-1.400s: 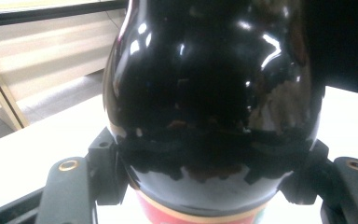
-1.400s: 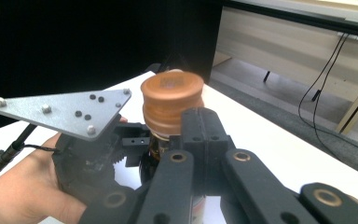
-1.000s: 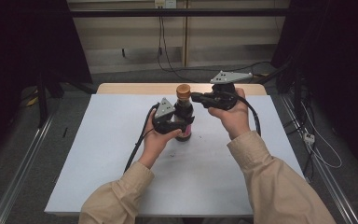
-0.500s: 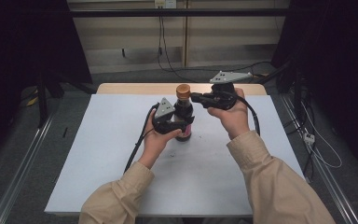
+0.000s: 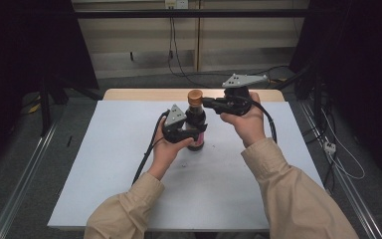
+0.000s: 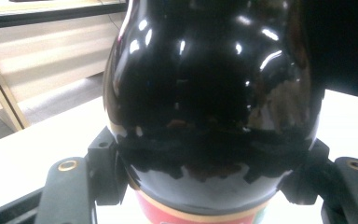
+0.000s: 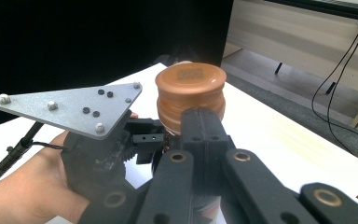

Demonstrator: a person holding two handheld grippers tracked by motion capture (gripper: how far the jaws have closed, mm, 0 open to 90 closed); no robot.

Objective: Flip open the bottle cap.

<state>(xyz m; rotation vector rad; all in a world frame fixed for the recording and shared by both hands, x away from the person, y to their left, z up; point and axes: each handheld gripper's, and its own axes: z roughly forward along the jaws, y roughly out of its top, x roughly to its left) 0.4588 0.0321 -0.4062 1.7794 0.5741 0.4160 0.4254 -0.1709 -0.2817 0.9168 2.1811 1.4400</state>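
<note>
- Left gripper (image 5: 193, 133): held low, nearest the person; jaws clamped on the belly of the dark bottle, one at each side, as the left gripper view shows. Position and grip match the earlier high views; no shift.
- Dark bottle (image 5: 197, 124): glossy, near-black, red label (image 6: 200, 215) at its foot; stands upright near the middle of the white table (image 5: 104, 169), toward the far edge. Same spot as a second ago.
- Brown cap (image 7: 190, 88): ribbed, seated on the bottle neck; no gap or tilt visible. Unchanged from the earlier views.
- Right gripper (image 5: 206, 103): held level at neck height, reaching in from the right; in the right gripper view its jaws stand pressed together just beside the neck under the cap, with nothing clearly pinched between them. Also unmoved.
- Grey three-cornered plate (image 7: 72, 108) of the left gripper shows in the right gripper view, just beside the cap.
- Judgement: nothing has changed over the last second; both hands pause. The bottle is braced and the cap not yet worked, so opening appears to be at its start.
</note>
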